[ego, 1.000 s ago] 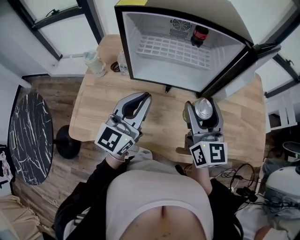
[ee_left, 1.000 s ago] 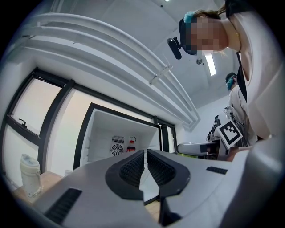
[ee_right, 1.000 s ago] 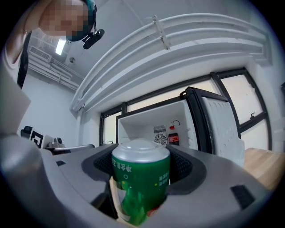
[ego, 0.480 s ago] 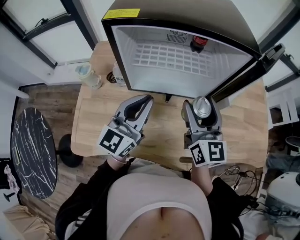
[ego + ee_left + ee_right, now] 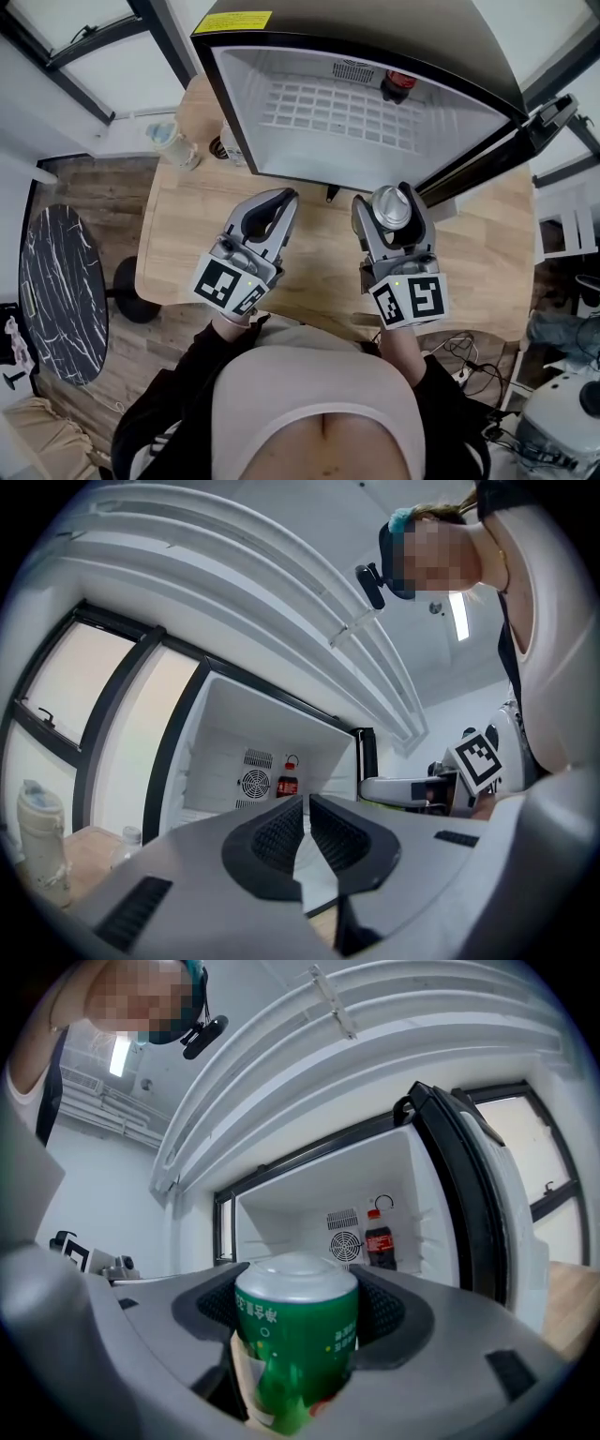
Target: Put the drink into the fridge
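Wooden table (image 5: 187, 220) carried one small fridge (image 5: 328, 161), its door (image 5: 539, 117) swung open to the right. One cola bottle (image 5: 395, 85) stood at the back of the shelf. We counted two pale bottles left of the fridge, a wide one (image 5: 173, 142) and a clear one (image 5: 231, 142).

We held two grippers. The left gripper (image 5: 283, 201) had its jaws all but closed on nothing. The right gripper (image 5: 388, 197) clamped the single green can (image 5: 296, 1335), upright before the open fridge.

Since half a second earlier, the can had shifted slightly left, nearer the fridge's front edge; the left gripper had barely moved.
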Demonstrator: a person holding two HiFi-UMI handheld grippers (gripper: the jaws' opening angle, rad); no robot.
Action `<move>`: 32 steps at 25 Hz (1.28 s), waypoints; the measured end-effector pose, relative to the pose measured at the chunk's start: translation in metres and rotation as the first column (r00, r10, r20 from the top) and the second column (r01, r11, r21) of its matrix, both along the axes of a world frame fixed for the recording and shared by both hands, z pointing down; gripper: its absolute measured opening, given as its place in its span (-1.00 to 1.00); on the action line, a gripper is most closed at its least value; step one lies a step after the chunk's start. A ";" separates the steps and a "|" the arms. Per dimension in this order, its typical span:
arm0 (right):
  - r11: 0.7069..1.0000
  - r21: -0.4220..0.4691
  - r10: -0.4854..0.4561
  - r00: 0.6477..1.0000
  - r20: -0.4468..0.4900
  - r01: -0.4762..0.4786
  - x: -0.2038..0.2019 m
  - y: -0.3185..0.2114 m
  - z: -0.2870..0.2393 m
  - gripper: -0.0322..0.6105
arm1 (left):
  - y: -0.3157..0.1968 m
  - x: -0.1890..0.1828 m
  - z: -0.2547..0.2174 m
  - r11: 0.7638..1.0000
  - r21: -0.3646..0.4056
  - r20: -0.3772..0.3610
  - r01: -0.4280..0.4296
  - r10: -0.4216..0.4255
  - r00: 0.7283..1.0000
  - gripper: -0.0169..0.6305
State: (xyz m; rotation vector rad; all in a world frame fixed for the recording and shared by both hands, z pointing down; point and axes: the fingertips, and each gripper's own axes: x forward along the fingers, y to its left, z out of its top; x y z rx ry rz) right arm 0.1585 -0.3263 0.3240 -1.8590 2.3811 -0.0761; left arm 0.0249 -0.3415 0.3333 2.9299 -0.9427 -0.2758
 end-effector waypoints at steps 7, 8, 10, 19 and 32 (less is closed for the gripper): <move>0.999 0.027 -0.032 0.999 -0.010 0.032 0.000 -0.024 -0.009 0.18 | 0.001 -0.007 0.006 0.999 -0.010 0.010 0.030 -0.030 1.000 -0.86; 0.999 0.034 -0.038 0.999 -0.009 0.038 -0.001 -0.029 -0.011 0.18 | 0.000 -0.009 0.007 0.999 -0.013 0.011 0.037 -0.037 0.999 -0.86; 0.998 0.045 -0.053 0.999 0.010 0.053 0.000 -0.039 -0.016 0.18 | -0.001 -0.013 0.010 0.999 -0.020 0.015 0.050 -0.050 0.999 -0.86; 0.993 0.088 -0.073 0.997 -0.005 0.073 -0.001 -0.083 -0.031 0.18 | 0.000 -0.035 0.020 0.993 -0.045 0.026 0.111 -0.110 0.994 -0.86; 0.996 0.045 -0.076 0.997 -0.027 0.077 -0.007 -0.125 -0.014 0.18 | 0.004 -0.051 0.026 0.986 -0.064 0.040 0.156 -0.154 0.987 -0.86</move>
